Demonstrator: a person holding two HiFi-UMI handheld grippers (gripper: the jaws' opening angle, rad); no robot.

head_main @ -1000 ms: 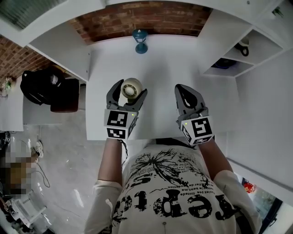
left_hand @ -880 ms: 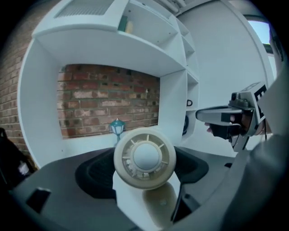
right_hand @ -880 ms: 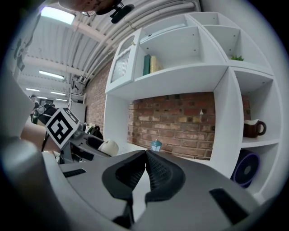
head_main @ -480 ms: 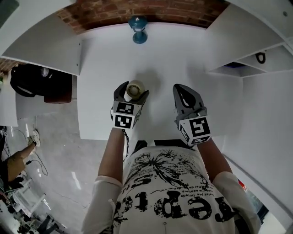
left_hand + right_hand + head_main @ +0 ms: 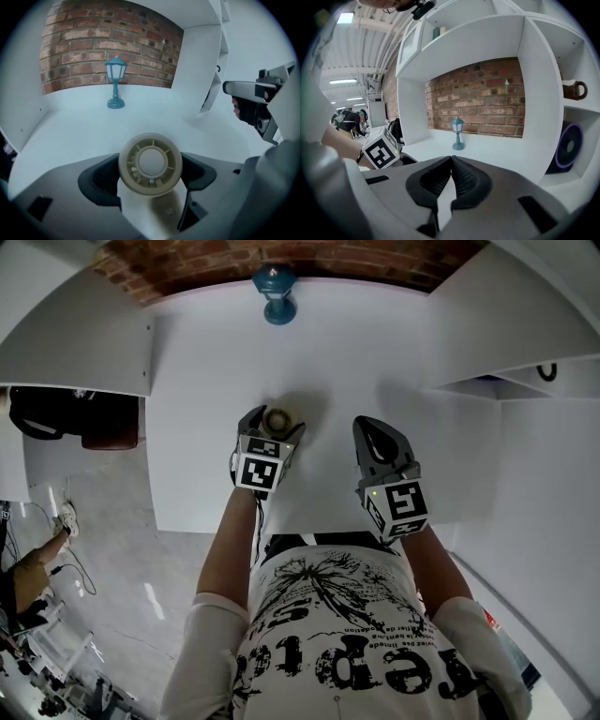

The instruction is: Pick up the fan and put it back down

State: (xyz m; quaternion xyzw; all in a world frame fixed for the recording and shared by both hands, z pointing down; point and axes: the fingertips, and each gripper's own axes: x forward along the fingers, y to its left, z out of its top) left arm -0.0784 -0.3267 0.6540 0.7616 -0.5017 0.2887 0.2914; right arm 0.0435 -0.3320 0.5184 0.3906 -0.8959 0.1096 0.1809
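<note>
Left claw (image 5: 271, 423) was clamped on the small beige fan (image 5: 150, 163), a jaw pressed to each side of its round head, mid-way across the white surface (image 5: 375, 352), teal lantern lamp (image 5: 115, 82) beyond. Right claw (image 5: 451, 161) hovered alongside, pinched shut on nothing.

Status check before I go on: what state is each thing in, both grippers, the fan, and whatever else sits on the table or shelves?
left gripper: shut on the beige fan, gripping its round head.
beige fan: upright; can't tell if its base is off the table.
right gripper: shut, empty.
teal lamp: upright at the table's back, untouched.
purple fan: standing in a shelf compartment.
</note>
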